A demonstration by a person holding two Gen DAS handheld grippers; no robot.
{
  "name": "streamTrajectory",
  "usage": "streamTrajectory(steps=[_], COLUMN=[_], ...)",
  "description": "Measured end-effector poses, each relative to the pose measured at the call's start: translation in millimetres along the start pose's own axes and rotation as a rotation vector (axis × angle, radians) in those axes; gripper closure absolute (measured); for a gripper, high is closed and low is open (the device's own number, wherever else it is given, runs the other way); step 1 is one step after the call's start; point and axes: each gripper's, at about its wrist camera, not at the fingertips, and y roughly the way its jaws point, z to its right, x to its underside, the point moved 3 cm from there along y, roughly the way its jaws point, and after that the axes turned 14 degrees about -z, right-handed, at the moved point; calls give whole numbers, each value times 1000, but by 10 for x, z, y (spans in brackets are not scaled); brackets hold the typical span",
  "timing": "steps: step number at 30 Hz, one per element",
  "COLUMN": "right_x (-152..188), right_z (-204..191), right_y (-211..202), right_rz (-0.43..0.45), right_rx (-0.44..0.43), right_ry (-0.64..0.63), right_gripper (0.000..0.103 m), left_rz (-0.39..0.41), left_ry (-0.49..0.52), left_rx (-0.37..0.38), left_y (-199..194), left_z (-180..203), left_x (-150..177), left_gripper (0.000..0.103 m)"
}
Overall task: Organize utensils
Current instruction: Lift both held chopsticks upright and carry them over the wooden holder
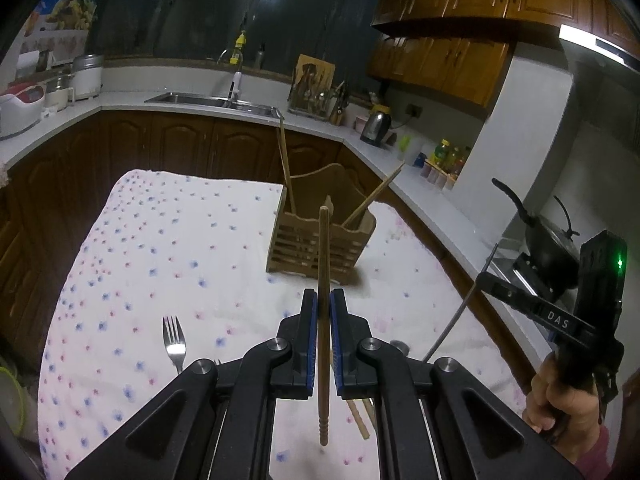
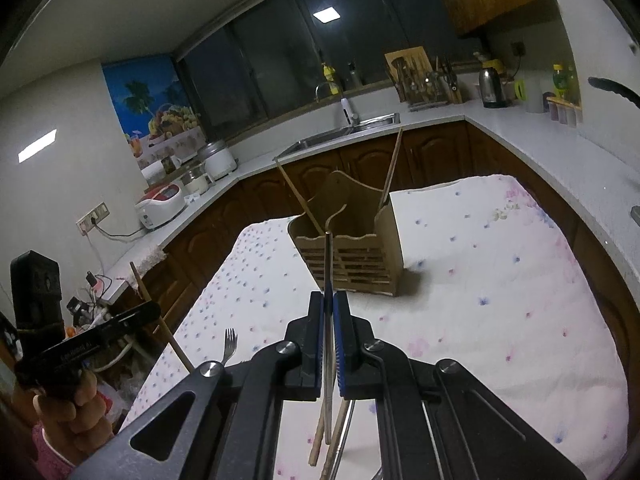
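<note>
The wooden chopstick [image 1: 324, 320] stands nearly upright between the blue pads of the left hand-held gripper [image 1: 324, 304], pinched around its middle, with the ringed end hanging below the jaws and the plain end reaching up in front of the wooden utensil holder [image 1: 320, 240]. It looks light, stiff and dry, so a narrow pinch should hold it, though a round stick gripped at one spot may pivot if it knocks the holder's rim. The right hand-held gripper [image 2: 328, 308] is likewise clamped shut, on a thin metal utensil [image 2: 328, 280], probably a steel chopstick; that one is smooth and slick, likelier to slide through the pads, and a hold close to its middle keeps it balanced. Both pieces are lifted clear of the surface, near the holder but not yet over it. The holder is slatted and divided into compartments, and two wooden chopsticks [image 1: 370, 200] already lean in it at opposite sides. It seems light enough to be pushed along the cloth by a careless poke. On the floral tablecloth [image 1: 160, 240] a steel fork [image 1: 175, 340] lies off to one side, with more wooden sticks [image 2: 316, 436] below the jaws.
</note>
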Motion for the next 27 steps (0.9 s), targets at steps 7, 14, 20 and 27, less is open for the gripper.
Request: streamTrajectory(steps=[7,14,20,27], right_x=[-155,-404,-639,-905], right_z=[18,43,104,209], right_y=[-9,-42,-51,-16], right_rz=[23,64,98,132], right_rx=[-3,-1,5,3], right_ry=[2,3,7,27], right_gripper=[98,98,98,98], left_rz=[35,78,112,145], left_ry=[-3,-14,-18,-30], left_rx=[-4,-5,-4,3], left_y=[1,29,62,199], left_z=[-25,-72,-101,-156], left_x=[-190,-403,-565,-788], left_gripper=[99,99,99,99])
